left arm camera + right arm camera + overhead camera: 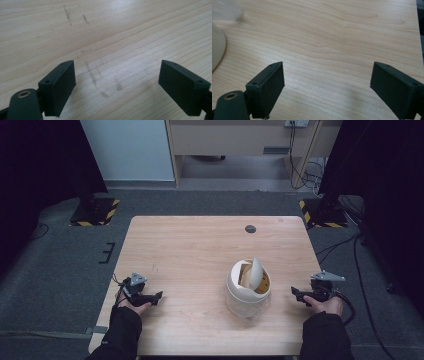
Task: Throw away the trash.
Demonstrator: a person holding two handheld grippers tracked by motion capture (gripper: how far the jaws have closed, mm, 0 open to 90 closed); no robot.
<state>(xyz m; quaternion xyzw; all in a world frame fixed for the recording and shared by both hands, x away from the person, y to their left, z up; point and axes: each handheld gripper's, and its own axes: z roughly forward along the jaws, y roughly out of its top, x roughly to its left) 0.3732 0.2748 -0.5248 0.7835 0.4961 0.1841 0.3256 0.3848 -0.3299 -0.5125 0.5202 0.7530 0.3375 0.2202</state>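
A pale wooden table point(200, 250) stands on grey carpet, with dark curtains at both sides and a light desk behind. On it, right of centre and toward the near edge, sits one small round bin point(248, 290): a cream domed top over a clear body, with a swing lid point(257, 272) tipped up so the opening shows something tan inside, though what it is I cannot make out. The left gripper point(156, 296) rests low near the table's left edge, well apart from the bin, its jaws spread wide over bare wood and holding nothing. The right gripper point(296, 293) lies just right of the bin, jaws equally wide and empty; its own view catches the bin's cream curve point(217, 47) at the left edge. This looks like the start, before any reach. The next move likely calls for the nearer right gripper to close in on the lid. Count: one bin, one lid, two grippers.
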